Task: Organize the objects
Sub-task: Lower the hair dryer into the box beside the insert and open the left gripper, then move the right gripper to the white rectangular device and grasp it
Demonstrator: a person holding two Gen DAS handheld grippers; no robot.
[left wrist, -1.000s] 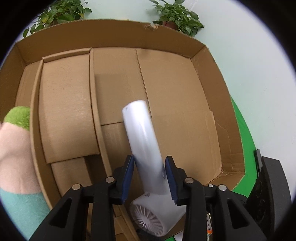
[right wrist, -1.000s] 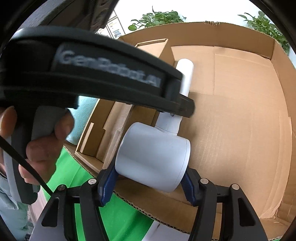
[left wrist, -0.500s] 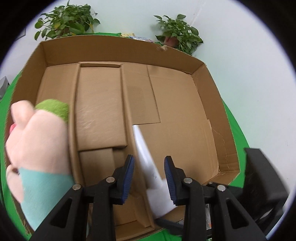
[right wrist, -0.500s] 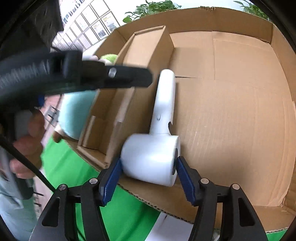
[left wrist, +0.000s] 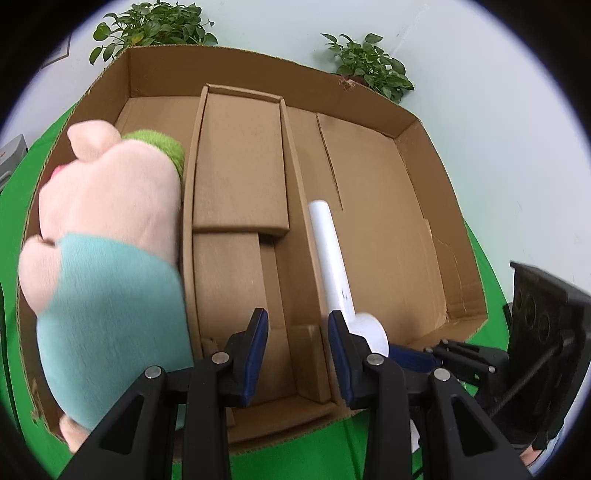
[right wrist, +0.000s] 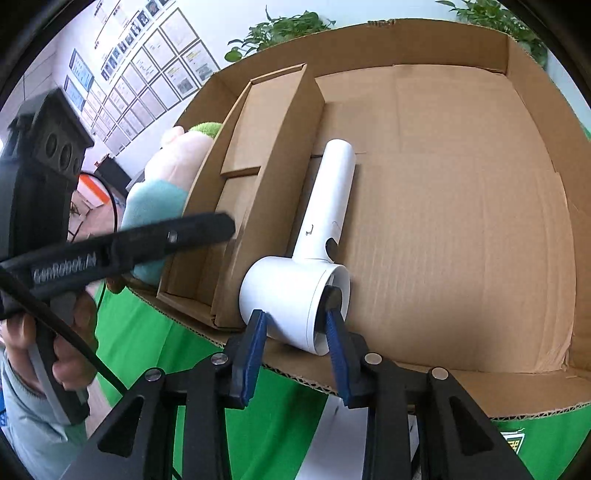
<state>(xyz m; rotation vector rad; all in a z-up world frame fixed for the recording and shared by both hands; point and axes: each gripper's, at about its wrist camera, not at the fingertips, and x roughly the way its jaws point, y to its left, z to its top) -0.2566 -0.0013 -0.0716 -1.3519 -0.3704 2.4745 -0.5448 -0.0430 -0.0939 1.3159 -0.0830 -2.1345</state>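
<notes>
A white hair dryer (right wrist: 328,199) lies in the big cardboard box (right wrist: 406,40), its handle (left wrist: 328,251) along the inner divider (left wrist: 295,192). My right gripper (right wrist: 295,321) is at the dryer's head by the box's near wall. Its jaws are closing, narrower than the head: the left pad is on the outer wall, the right pad at the mouth rim. My left gripper (left wrist: 297,325) hovers left of the handle, jaws apart, only cardboard between them. A pink plush toy (left wrist: 110,221) in teal with a green tuft fills the left compartment.
A person's hand (right wrist: 70,332) holds the left gripper at the left of the right wrist view. The box stands on a green cloth (left wrist: 487,288). Two potted plants (left wrist: 155,26) (left wrist: 369,66) stand behind it. A white sheet (right wrist: 332,435) lies before the box.
My left gripper let go of the dryer's handle and slid left toward the plush toy. The dryer settled onto the box floor beside the divider. My right jaws narrowed on its head.
</notes>
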